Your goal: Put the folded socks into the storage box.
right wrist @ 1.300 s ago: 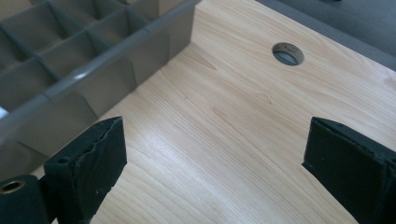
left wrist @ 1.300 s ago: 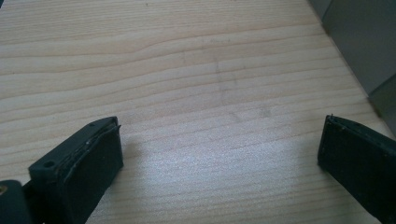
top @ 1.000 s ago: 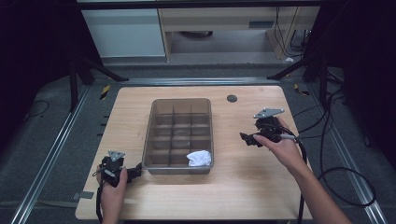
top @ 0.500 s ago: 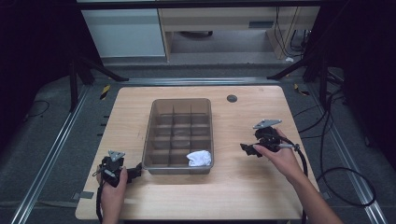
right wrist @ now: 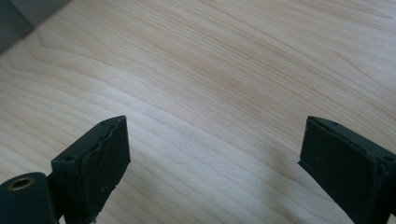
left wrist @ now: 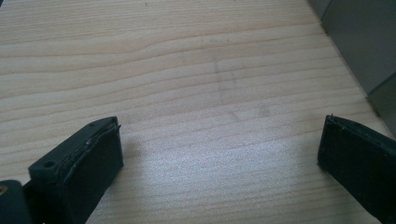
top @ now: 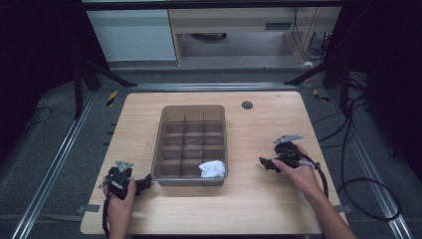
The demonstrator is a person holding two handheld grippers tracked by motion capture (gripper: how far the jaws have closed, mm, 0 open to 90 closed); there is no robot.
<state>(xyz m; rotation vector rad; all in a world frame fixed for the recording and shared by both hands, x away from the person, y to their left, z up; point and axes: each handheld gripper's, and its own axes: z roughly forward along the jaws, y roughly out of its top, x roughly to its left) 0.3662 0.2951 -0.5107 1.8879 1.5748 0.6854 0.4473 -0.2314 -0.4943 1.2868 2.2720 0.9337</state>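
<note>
From the high view I see the grey compartment tray (top: 189,144) mid-surface (top: 259,199), with a crumpled white object (top: 212,169) lying in its near right compartment; a small dark disc (top: 247,105) sits well apart beyond the tray's far right corner. My left tongs (top: 146,180) sit low at the tray's near left corner, just beside its wall, jaws spread wide with bare wood between them in the left gripper view (left wrist: 219,158); tray wall (left wrist: 359,42) at that view's upper right. My right tongs (top: 264,163) are right of the tray, apart from it, pointing toward it, jaws likewise released and empty (right wrist: 212,161).
</note>
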